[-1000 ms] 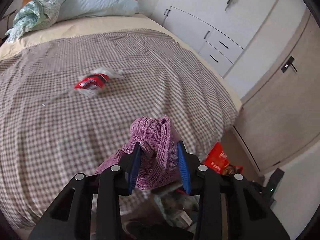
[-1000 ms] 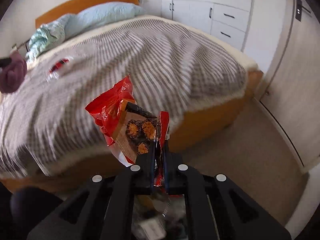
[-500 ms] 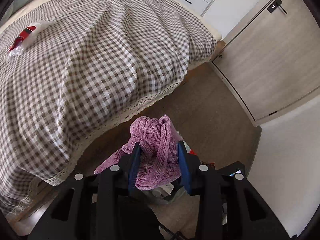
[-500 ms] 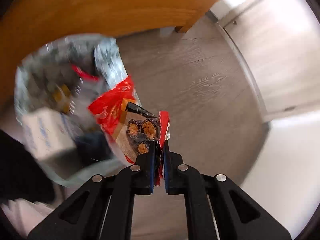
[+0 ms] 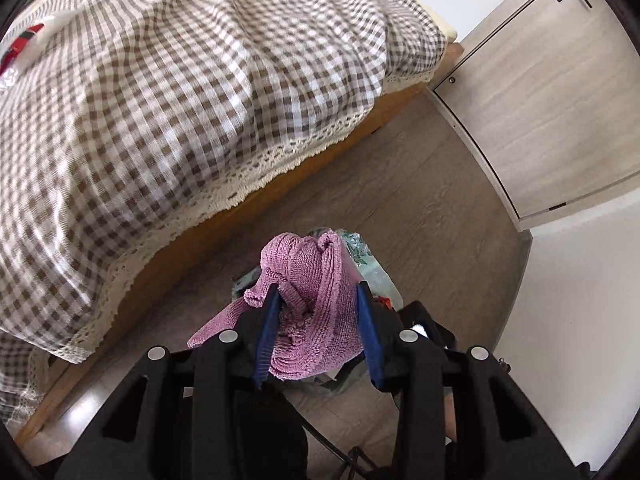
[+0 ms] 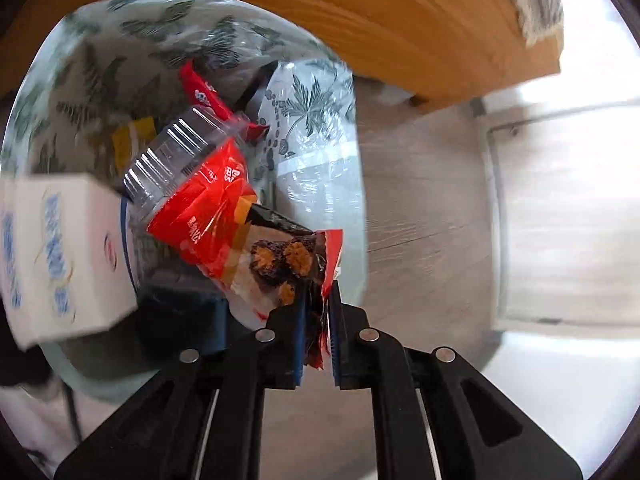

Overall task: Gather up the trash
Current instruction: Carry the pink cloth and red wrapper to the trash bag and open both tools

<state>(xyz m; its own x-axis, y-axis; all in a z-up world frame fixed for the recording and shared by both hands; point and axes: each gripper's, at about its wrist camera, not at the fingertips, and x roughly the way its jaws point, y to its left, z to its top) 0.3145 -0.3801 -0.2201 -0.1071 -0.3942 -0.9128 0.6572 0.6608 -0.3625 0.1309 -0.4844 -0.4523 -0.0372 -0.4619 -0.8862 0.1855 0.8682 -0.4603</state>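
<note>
Jaws: we are opening the right gripper (image 6: 316, 320) at this moment, and the red snack wrapper (image 6: 248, 240) is sitting between its blue pads with a thin gap showing on either side, so it is coming loose; the left gripper (image 5: 316, 332) is standing partly open, both pads pressing on a bunched pink knitted cloth (image 5: 308, 304).
Bed: its checked cover (image 5: 192, 92) is filling most of the left view, lace hem hanging over the wooden side rail (image 6: 304, 12); we are working off the bed's near edge, down at the floor (image 5: 404, 208).
Trash bag: a clear bag printed with leaves (image 6: 316, 128) is standing open on the floor just beside the rail, which is why we are pointing both grippers steeply down over it.
Already in the bag: we are seeing a white carton (image 6: 60, 252), a ribbed clear plastic tub (image 6: 172, 160) and another red wrapper (image 6: 204, 96).
Snack wrapper: it is hanging inside the bag's mouth near the right rim, held there, we judge, so it drops in once freed.
Still to collect: a red and white wrapper (image 5: 20, 48) is lying on the cover at the bed's far left edge.
Views: only the right view is showing the bag's contents and the loosening wrapper; only the left is showing the bed top, the leftover wrapper, the cloth, and the bag hidden mostly behind it.
</note>
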